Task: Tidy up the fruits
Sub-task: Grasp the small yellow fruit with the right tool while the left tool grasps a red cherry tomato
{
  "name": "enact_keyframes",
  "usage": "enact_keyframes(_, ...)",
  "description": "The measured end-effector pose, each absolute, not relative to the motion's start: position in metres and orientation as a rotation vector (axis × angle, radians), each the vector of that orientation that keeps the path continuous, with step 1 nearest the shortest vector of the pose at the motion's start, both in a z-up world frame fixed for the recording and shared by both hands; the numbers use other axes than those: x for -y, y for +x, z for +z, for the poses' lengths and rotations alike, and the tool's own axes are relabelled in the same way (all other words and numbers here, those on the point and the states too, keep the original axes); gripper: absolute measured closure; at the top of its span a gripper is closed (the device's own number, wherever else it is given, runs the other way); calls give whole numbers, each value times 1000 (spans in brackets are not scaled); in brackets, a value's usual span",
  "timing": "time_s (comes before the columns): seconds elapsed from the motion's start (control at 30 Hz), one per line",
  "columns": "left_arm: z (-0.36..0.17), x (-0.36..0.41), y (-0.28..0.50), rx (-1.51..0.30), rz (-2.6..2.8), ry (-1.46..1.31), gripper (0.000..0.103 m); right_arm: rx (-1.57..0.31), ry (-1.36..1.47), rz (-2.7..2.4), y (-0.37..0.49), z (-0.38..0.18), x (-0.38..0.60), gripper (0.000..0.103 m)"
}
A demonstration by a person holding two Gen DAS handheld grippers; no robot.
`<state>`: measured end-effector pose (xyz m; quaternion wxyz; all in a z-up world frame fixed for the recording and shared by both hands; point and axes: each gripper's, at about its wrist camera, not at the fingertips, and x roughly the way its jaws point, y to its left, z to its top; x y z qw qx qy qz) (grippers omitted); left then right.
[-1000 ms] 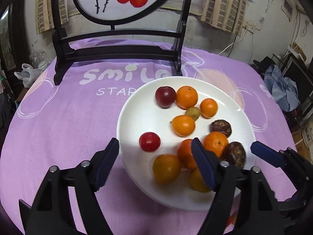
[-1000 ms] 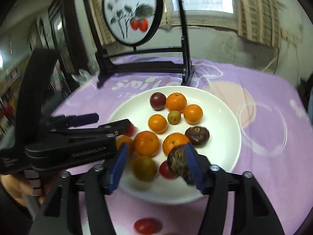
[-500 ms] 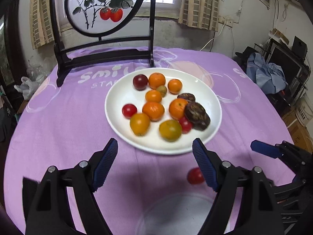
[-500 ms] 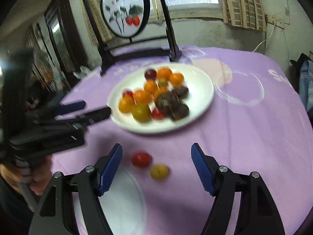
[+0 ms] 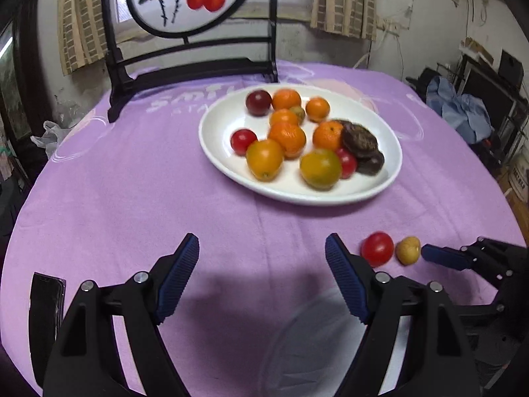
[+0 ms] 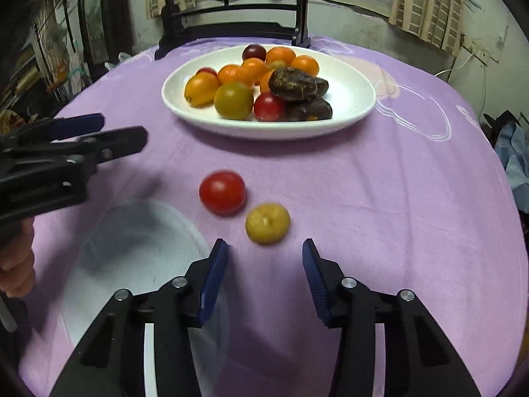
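A white plate [image 5: 218, 129] [image 6: 350, 96] holds several fruits: oranges, red tomatoes, a dark plum and dark brown wrinkled fruits. A red tomato [image 6: 222, 192] [image 5: 377, 249] and a small yellow fruit [image 6: 267, 223] [image 5: 408, 250] lie loose on the purple cloth in front of the plate. My right gripper [image 6: 265, 279] is open and empty, just behind the yellow fruit. My left gripper [image 5: 262, 278] is open and empty, above bare cloth to the left of the loose fruits.
A tall black wooden stand [image 5: 191, 66] with a round painted panel stands behind the plate. A pale round print [image 6: 132, 254] marks the cloth near me. A dark phone-like object [image 5: 44, 311] lies at the left table edge. Clutter sits past the right edge.
Both grippers have pulled back from the plate toward the near side of the table. The dark fruit the right gripper held over the plate now lies on it. The loose fruits came into view.
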<state>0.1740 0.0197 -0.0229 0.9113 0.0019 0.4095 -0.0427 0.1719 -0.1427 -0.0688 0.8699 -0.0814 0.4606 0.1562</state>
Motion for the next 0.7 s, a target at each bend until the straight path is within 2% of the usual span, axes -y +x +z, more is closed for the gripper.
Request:
enact_keyframes(0.07, -24, -26, 178, -868, -107, -40, 26, -955, -159, 310, 180, -69, 140, 59)
enact_keyframes(0.1, -25, -28, 179, -879, -114, -57, 26, -952, -159, 304, 183, -69, 140, 75)
enact_keyframes(0.4, -33, -22, 178, -905, -162, -60, 26, -952, -72, 292, 166, -59, 162, 76)
enact_keyframes(0.7, -36, 20, 166, -923, -256, 22, 26, -960, 31, 273, 163, -59, 200, 76)
